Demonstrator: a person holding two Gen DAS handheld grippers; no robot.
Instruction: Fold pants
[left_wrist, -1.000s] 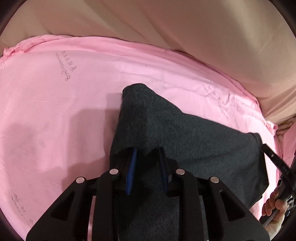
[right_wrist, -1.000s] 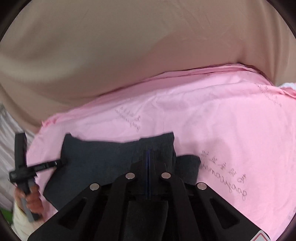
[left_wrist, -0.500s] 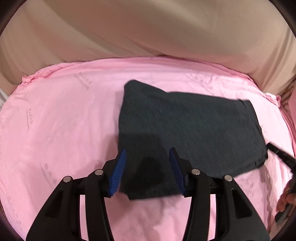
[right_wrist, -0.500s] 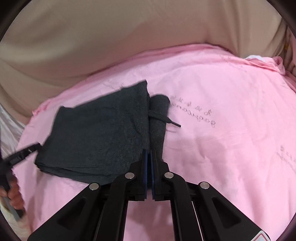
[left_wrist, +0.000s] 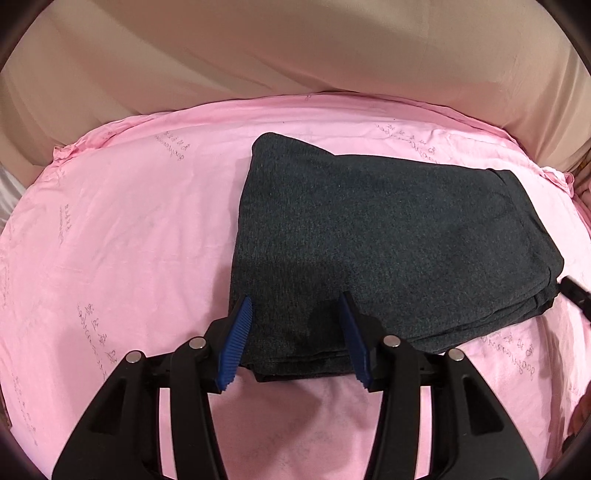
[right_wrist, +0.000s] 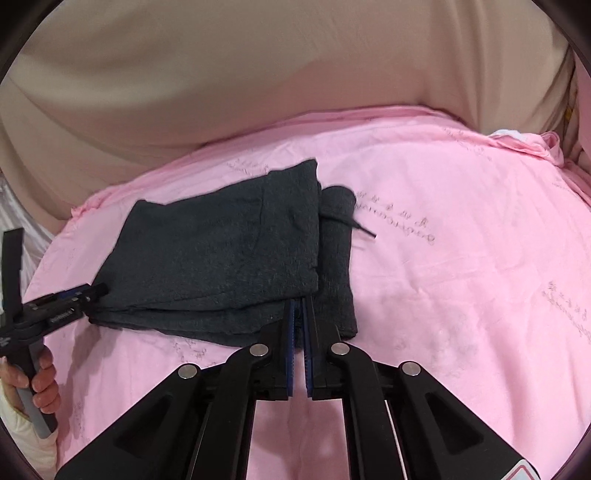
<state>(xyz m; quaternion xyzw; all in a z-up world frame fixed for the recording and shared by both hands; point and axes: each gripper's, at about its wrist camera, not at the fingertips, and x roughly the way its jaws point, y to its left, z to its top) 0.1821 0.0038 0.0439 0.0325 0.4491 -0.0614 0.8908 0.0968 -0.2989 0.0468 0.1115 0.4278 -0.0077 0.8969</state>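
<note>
On the pink bedsheet (left_wrist: 122, 236) lie the folded dark grey pants (left_wrist: 388, 236); the left gripper (left_wrist: 295, 312) hovers spread wide, the right gripper (right_wrist: 298, 306) pressed together, empty.

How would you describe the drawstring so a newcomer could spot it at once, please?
Start at the pink sheet, then find the folded dark pants on it. At their right edge a thin black drawstring trails onto the pink, the only loose cord there.
</note>
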